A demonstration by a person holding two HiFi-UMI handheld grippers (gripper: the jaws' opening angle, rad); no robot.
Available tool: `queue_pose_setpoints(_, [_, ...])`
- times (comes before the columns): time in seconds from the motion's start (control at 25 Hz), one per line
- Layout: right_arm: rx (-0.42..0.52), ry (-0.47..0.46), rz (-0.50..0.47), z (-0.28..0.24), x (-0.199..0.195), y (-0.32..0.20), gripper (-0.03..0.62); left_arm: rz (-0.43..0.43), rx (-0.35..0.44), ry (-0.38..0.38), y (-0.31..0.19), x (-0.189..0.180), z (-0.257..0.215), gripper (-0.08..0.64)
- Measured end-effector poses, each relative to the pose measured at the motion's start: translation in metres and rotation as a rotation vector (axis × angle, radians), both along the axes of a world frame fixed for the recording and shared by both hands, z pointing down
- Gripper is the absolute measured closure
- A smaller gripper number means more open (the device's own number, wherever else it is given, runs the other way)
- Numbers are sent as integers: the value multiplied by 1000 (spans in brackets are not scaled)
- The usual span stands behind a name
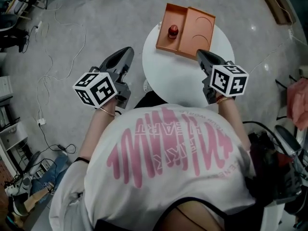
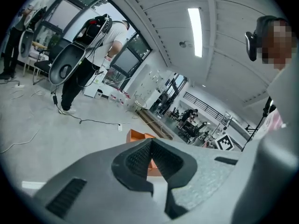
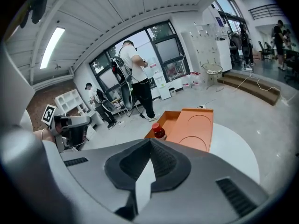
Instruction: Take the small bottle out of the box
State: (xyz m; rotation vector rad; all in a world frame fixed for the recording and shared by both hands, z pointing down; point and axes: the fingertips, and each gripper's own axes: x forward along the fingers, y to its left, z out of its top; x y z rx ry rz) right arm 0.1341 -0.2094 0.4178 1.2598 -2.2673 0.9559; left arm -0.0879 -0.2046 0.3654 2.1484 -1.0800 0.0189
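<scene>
A small red bottle [image 1: 173,31] stands upright in the left compartment of an open orange box [image 1: 199,25] at the far side of the round white table [image 1: 183,81]. My right gripper [image 1: 199,53] hovers over the table just short of the box's near edge, shut and empty. In the right gripper view, the bottle [image 3: 158,131] and box [image 3: 194,127] lie straight ahead beyond my right gripper [image 3: 150,141]. My left gripper [image 1: 126,52] hangs over the floor left of the table, shut with nothing in it. The left gripper view shows my left gripper [image 2: 151,141] pointing toward the box [image 2: 140,135].
Cables [image 1: 53,66] trail across the grey floor to the left. Bags and gear [image 1: 301,105] crowd the right side. A person [image 3: 135,73] stands by chairs beyond the table, another person [image 2: 88,59] stands off to the left, and steps [image 3: 252,85] rise at the far right.
</scene>
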Motion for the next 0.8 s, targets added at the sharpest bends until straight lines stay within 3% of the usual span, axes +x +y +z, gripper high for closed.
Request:
queue_pose_setpoints(0.4, [-72,40,43,37,-30,-63,589,46,-63,1,-53,-37,33,552])
queue_pose_setpoints(0.8, [-133,56,103,69,-40,-109,589,122,-133,-2,-101,-44,67,552])
